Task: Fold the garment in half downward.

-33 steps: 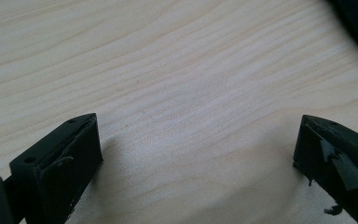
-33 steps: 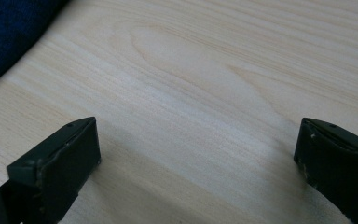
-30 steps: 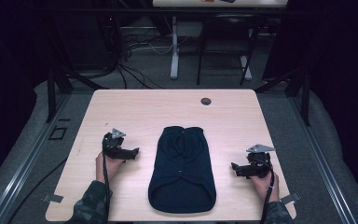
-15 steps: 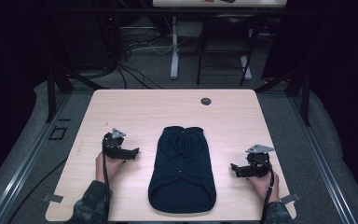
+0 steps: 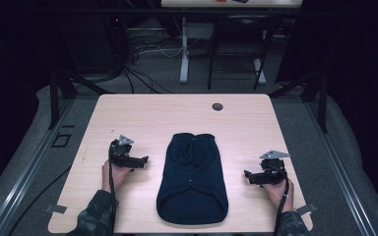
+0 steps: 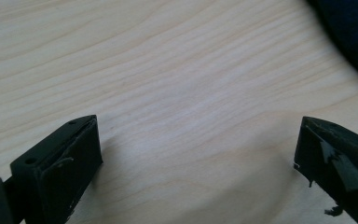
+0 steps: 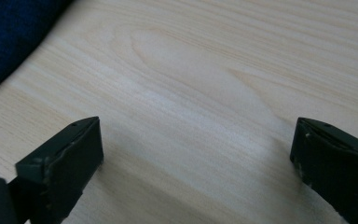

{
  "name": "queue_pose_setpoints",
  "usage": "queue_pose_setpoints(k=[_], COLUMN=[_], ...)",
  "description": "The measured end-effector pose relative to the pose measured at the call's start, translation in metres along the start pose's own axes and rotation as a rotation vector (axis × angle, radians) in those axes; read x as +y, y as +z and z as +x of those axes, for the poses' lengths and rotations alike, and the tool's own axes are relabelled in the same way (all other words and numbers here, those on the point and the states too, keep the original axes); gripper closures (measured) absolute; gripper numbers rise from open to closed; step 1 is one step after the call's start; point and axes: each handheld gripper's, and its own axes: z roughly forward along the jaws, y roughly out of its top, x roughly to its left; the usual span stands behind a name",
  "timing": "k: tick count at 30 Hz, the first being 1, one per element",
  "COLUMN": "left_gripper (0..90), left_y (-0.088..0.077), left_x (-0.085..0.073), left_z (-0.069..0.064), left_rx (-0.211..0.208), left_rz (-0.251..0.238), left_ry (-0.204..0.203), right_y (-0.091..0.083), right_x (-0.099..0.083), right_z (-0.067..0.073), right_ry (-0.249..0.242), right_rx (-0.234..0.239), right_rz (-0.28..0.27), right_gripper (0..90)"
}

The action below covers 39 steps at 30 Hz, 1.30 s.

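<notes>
Sat low at the near edge of the table point(image 5: 128, 113), forearms in from the bottom of the high view, one tool in each hand. Left gripper point(image 5: 140, 161) held just left of the dark garment point(image 5: 193, 177), jaws spread wide and empty, bare wood between them in the left gripper view point(image 6: 198, 154). Right gripper point(image 5: 248, 176) held just right of the garment, likewise agape with nothing between the jaws point(image 7: 196, 154). Both pointed inward at the cloth, near it but apart from it.

Compared against the frames a second and half a second back: next to nothing moved. Right gripper perhaps nudged a touch, left gripper unchanged, garment lying exactly as before. Read as a pause before the first reach, with the work on the cloth not yet begun.

Farther in, the garment lay flat at the table's middle, dark navy, rounded hem toward the person, narrower neck end away, its edge catching the upper right corner of the left gripper view point(image 6: 349, 37) and the upper left of the right gripper view point(image 7: 9, 32). Beyond it, bare wood up to a small round grommet point(image 5: 217, 106) near the far edge. Past the table, cables and chair legs on a dim floor.
</notes>
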Motion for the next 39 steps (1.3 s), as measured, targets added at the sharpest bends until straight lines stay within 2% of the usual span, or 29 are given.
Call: queue_pose_setpoints(k=[1, 2, 6, 7, 8, 12, 15, 16, 17, 18, 24, 26, 27, 28, 30, 33, 34, 37, 38, 39], left_gripper=[0.5, 0.3, 0.3, 0.3, 0.3, 0.3, 0.3, 0.2, 0.2, 0.1, 0.3, 1.1, 1.2, 1.2, 1.3, 1.8, 2.5, 6.2, 9.8, 9.8], left_y=[0.0, 0.0, -0.003, -0.002, -0.001, 0.004, 0.009, 0.011, 0.014, 0.016, 0.029, 0.036, 0.036, 0.041, 0.044, 0.052, 0.056, 0.065, 0.068, 0.071], left_x=[0.002, 0.006, 0.017, 0.019, 0.022, 0.034, 0.043, 0.047, 0.05, 0.054, 0.08, 0.092, 0.092, 0.098, 0.1, 0.106, 0.108, 0.112, 0.113, 0.114], left_z=[-0.002, -0.004, -0.01, -0.011, -0.011, -0.011, -0.014, -0.015, -0.016, -0.018, -0.032, -0.04, -0.04, -0.045, -0.047, -0.051, -0.051, -0.053, -0.053, -0.053], left_rx=[-0.024, -0.044, -0.076, -0.074, -0.079, -0.11, -0.126, -0.136, -0.137, -0.14, -0.155, -0.178, -0.178, -0.195, -0.199, -0.204, -0.204, -0.192, -0.199, -0.204], left_rz=[0.007, 0.009, -0.025, -0.024, -0.019, -0.031, -0.029, -0.024, -0.027, -0.018, -0.008, 0.003, 0.003, 0.017, 0.018, 0.046, 0.051, 0.071, 0.077, 0.083], left_ry=[0.003, 0.006, 0.008, 0.012, 0.012, -0.022, -0.022, -0.024, -0.027, -0.022, 0.015, 0.026, 0.026, 0.025, 0.026, 0.029, 0.026, 0.037, 0.032, 0.026], right_y=[0.0, 0.0, -0.004, -0.004, -0.004, 0.001, 0.005, 0.01, 0.01, 0.015, 0.032, 0.039, 0.039, 0.045, 0.048, 0.058, 0.064, 0.069, 0.077, 0.077], right_x=[0.0, 0.002, 0.016, 0.024, 0.024, 0.047, 0.057, 0.067, 0.067, 0.078, 0.11, 0.12, 0.12, 0.128, 0.132, 0.142, 0.147, 0.151, 0.153, 0.153], right_z=[0.0, 0.001, 0.002, 0.003, 0.003, 0.009, 0.014, 0.018, 0.018, 0.021, 0.028, 0.032, 0.032, 0.036, 0.038, 0.044, 0.048, 0.052, 0.054, 0.054], right_ry=[0.0, 0.007, 0.04, 0.044, 0.044, 0.036, 0.026, 0.01, 0.01, 0.009, 0.035, 0.038, 0.038, 0.037, 0.04, 0.03, 0.031, 0.012, 0.013, 0.013], right_rx=[0.0, 0.019, 0.058, 0.079, 0.079, 0.112, 0.131, 0.139, 0.139, 0.157, 0.199, 0.196, 0.196, 0.186, 0.191, 0.187, 0.178, 0.131, 0.129, 0.129], right_rz=[0.0, 0.004, -0.017, -0.031, -0.031, -0.011, -0.002, 0.009, 0.009, 0.017, 0.01, 0.006, 0.006, 0.001, 0.004, 0.019, 0.039, 0.047, 0.074, 0.074], right_gripper=[2.6, 2.6, 2.5, 2.5, 2.5, 3.6, 4.5, 5.4, 5.4, 5.8, 11.8, 12.7, 12.7, 13.5, 13.8, 15.2, 19.1, 22.5, 23.4, 23.4])
